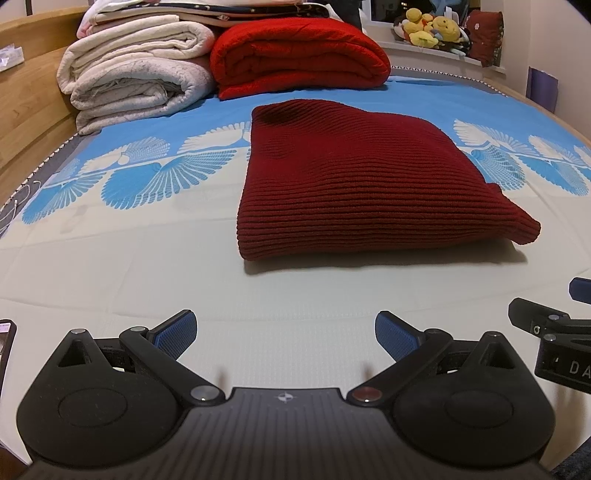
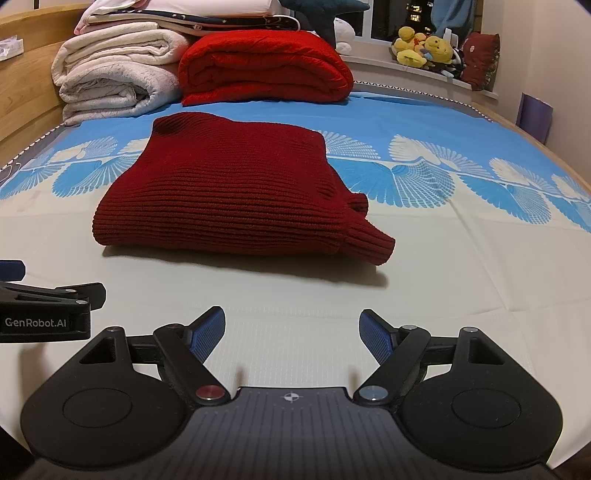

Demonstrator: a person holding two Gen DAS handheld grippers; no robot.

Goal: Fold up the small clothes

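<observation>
A dark red ribbed knit sweater (image 1: 354, 181) lies folded into a thick rectangle on the bed, with a cuff sticking out at its near right corner. It also shows in the right wrist view (image 2: 236, 192). My left gripper (image 1: 286, 332) is open and empty, low over the sheet, well short of the sweater's near edge. My right gripper (image 2: 291, 330) is open and empty too, beside the left one. Each gripper shows at the edge of the other's view: the right one (image 1: 554, 325) and the left one (image 2: 48, 299).
The bed sheet (image 1: 147, 280) is pale with a blue fan pattern. A folded red blanket (image 1: 299, 55) and stacked cream blankets (image 1: 133, 74) sit at the far end. A wooden headboard (image 1: 26, 110) runs along the left. Plush toys (image 1: 432, 29) sit on the window ledge.
</observation>
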